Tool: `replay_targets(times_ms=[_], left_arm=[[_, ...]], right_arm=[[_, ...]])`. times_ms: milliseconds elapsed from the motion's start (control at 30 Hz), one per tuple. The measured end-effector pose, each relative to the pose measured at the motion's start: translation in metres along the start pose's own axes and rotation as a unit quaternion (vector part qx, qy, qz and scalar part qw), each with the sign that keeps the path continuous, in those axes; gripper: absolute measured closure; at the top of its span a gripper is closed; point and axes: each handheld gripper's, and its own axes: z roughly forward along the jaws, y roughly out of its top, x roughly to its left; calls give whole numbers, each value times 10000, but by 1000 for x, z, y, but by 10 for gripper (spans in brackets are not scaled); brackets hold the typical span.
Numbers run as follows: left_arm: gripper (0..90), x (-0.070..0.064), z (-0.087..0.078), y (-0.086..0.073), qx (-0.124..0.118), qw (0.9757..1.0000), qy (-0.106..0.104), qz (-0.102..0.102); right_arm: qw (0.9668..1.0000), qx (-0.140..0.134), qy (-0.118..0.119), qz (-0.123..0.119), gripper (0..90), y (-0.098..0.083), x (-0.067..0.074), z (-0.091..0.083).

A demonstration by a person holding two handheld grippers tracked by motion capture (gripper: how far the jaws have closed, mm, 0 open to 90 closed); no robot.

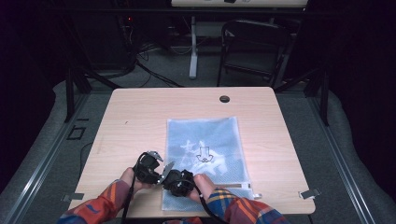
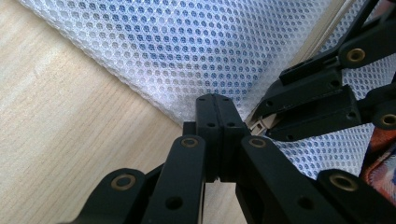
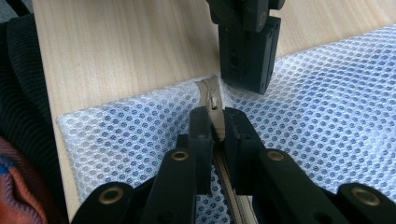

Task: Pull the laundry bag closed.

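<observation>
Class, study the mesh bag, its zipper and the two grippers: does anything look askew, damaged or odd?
Nothing stands out. The mesh bag lies flat on the table, unripped. The right gripper pinches the zipper pull at the bag's corner; the left gripper clamps the mesh edge beside it.

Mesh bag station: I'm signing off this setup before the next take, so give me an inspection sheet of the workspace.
Surface: light wooden table, with a dark round hole near its far edge.
Job's things: white mesh bag lies flat, blue contents with a white pattern inside; its beige zipper sits at the near left corner.
Clutter: nothing seen.
Grippers: left gripper shut on the bag's corner mesh; right gripper shut on the zipper pull.
Cables: a black cable trails from the right gripper; more lie on the floor.
Surroundings: dark room, black chair, white table leg, dark frame posts.
</observation>
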Motion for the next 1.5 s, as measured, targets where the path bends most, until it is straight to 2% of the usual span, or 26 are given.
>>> replay_targets(times_ms=[767,1033,1067,1100,1167,1333,1500], left_arm=[[900,1,0,0,-14,10000,-35,2],[900,-3,0,0,-20,9999,66,82],[900,-4,-1,2,22,9997,167,174],[900,-4,-3,2,12,9997,195,167],[877,-3,-7,2,-93,9998,128,93],[884,-5,-12,0,-194,9998,-26,-6],[894,-9,-7,1,-69,9998,-182,48]], right_arm=[[9998,162,16,-77,822,-5,-5,-8],[9999,163,23,-52,821,-6,-4,-6],[9998,170,24,-53,821,-6,-4,-6],[9999,159,15,-45,821,-6,-4,-5],[9998,198,19,-88,821,-5,-4,-5],[9998,184,55,-54,821,-5,-5,-4],[9998,187,19,-104,821,-5,-4,-4]])
